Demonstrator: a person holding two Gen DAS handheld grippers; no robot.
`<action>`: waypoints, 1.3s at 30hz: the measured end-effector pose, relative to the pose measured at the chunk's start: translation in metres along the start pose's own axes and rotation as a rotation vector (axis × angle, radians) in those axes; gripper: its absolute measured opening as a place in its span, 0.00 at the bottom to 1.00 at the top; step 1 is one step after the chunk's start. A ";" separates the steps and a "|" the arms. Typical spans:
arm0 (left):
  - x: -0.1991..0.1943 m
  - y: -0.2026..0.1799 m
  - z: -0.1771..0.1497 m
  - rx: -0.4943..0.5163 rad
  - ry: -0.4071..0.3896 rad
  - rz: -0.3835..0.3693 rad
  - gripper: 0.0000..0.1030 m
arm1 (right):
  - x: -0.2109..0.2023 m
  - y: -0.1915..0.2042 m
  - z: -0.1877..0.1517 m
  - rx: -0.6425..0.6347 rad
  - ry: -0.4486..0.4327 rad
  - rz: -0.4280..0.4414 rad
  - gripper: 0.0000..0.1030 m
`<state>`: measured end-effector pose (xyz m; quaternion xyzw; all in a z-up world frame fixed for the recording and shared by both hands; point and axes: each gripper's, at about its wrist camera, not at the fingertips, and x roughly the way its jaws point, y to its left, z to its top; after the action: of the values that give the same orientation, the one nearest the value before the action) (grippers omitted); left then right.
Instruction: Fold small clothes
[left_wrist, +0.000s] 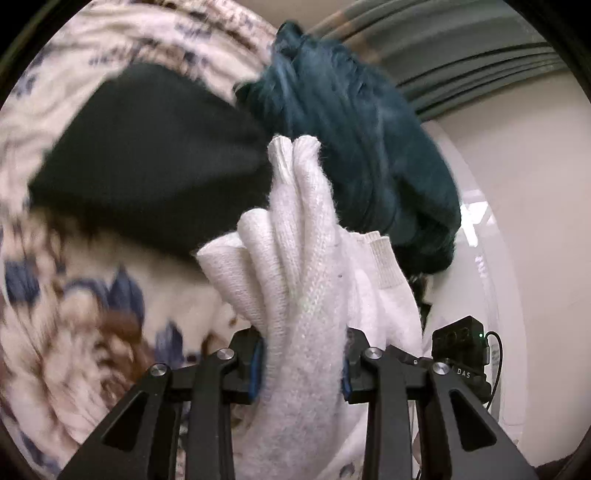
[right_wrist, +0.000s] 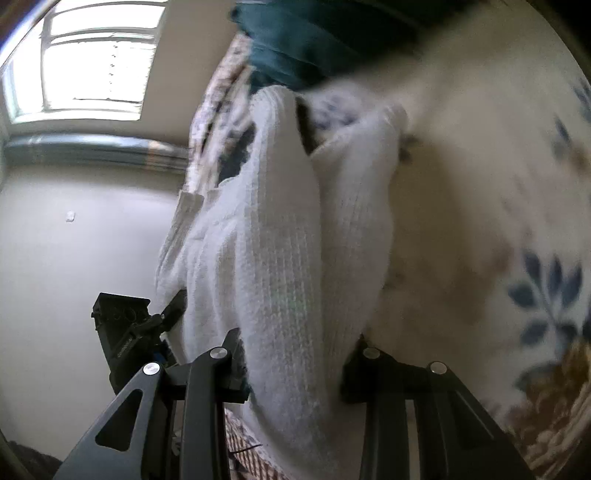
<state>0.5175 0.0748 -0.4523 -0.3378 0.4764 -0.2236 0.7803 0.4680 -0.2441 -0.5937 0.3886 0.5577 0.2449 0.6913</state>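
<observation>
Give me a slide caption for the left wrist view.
Left gripper jaws clamp a white knitted garment above a floral bedspread, beside black and teal clothes.

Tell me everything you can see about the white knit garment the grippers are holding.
The white knit garment is soft, fuzzy and ribbed, with a banded cuff on one edge. It is bunched into thick folds and clamped between the jaws of both the left gripper and the right gripper, lifted above the floral bedspread. Its far end reaches a teal garment; contact there is unclear.

Left gripper (left_wrist: 303, 363) fingers (left_wrist: 255, 363) clamp white knit (left_wrist: 303, 295), probably sweater.
</observation>
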 end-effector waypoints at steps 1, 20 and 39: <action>-0.008 -0.003 0.014 0.004 -0.023 -0.001 0.27 | 0.000 0.014 0.008 -0.023 -0.009 -0.001 0.34; 0.023 0.118 0.211 -0.022 0.014 0.168 0.28 | 0.193 0.124 0.188 -0.083 0.022 -0.086 0.34; 0.007 0.143 0.201 -0.011 -0.024 0.329 0.48 | 0.188 0.094 0.174 -0.043 -0.005 -0.399 0.47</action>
<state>0.7042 0.2292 -0.4989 -0.2621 0.5174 -0.0859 0.8101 0.6931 -0.0910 -0.6139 0.2562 0.6164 0.1140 0.7358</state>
